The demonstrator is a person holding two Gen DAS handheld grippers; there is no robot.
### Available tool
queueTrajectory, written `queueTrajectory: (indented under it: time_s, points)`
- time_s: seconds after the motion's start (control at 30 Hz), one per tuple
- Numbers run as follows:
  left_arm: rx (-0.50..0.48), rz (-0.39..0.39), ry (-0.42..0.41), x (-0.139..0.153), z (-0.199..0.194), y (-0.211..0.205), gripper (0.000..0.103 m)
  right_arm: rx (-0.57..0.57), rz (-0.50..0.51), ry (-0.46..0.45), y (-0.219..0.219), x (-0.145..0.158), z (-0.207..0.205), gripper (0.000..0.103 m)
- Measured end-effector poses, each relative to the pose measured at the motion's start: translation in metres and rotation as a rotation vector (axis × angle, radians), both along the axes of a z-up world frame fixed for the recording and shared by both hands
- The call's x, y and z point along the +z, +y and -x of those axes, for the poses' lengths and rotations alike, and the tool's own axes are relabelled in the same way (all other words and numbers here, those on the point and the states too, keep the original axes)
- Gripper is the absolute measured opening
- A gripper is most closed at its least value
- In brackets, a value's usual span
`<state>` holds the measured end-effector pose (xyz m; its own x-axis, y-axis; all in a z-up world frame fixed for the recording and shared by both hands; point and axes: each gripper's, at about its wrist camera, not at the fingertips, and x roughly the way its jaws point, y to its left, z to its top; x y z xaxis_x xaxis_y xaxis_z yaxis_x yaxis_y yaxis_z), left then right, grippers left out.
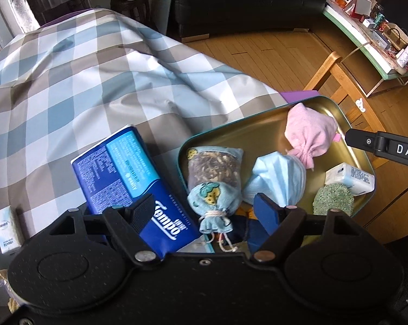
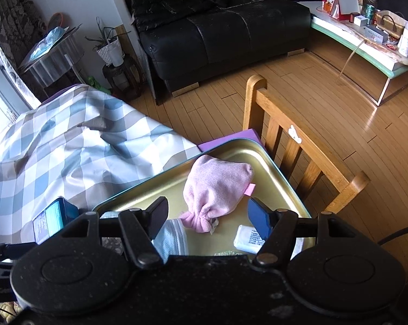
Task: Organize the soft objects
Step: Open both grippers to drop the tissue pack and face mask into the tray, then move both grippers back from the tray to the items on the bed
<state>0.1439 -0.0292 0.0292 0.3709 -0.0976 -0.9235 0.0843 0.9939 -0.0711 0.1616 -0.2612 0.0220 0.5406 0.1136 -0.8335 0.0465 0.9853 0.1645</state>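
A gold tray with a teal rim (image 1: pixel 231 132) holds a pink drawstring pouch (image 1: pixel 309 132), a light blue cloth bundle (image 1: pixel 277 178), a herb sachet in blue printed cloth (image 1: pixel 212 178), a white tissue pack (image 1: pixel 350 178) and a green knitted pad (image 1: pixel 334 200). A blue Tempo tissue pack (image 1: pixel 117 170) lies beside the tray, running under my left gripper's left finger. My left gripper (image 1: pixel 204 211) hovers open over the sachet. My right gripper (image 2: pixel 209 216) is open above the tray (image 2: pixel 242 149), with the pink pouch (image 2: pixel 217 187) lying loose between its fingers.
The tray sits at the corner of a table under a blue, grey and white checked cloth (image 1: pixel 95 81). A wooden chair (image 2: pixel 298 140) stands right behind that corner. A small white tissue pack (image 1: pixel 6 230) lies at the far left. A black sofa (image 2: pixel 231 27) stands beyond.
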Motion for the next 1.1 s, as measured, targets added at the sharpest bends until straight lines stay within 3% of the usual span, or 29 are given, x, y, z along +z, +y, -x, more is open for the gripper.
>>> queueTrajectory:
  time_s: [0.33,0.63,0.73,0.9,1.1]
  points:
    - [0.127,0.038,0.065,-0.005,0.035,0.082,0.075,0.122,0.062,-0.041,0.048,-0.003,0.007,0.067]
    - [0.192,0.026,0.038,0.014,0.070,0.146,0.076,0.250,0.080,-0.138,0.094,-0.001,0.024,0.069]
    - [0.206,0.053,0.025,0.019,0.075,0.169,0.081,0.298,0.093,-0.177,0.110,-0.002,0.033,0.069]
    - [0.219,0.077,0.026,0.018,0.080,0.196,0.081,0.373,0.110,-0.220,0.132,-0.006,0.052,0.069]
    - [0.244,0.083,0.000,0.025,0.083,0.224,0.081,0.452,0.079,-0.227,0.157,-0.007,0.088,0.072]
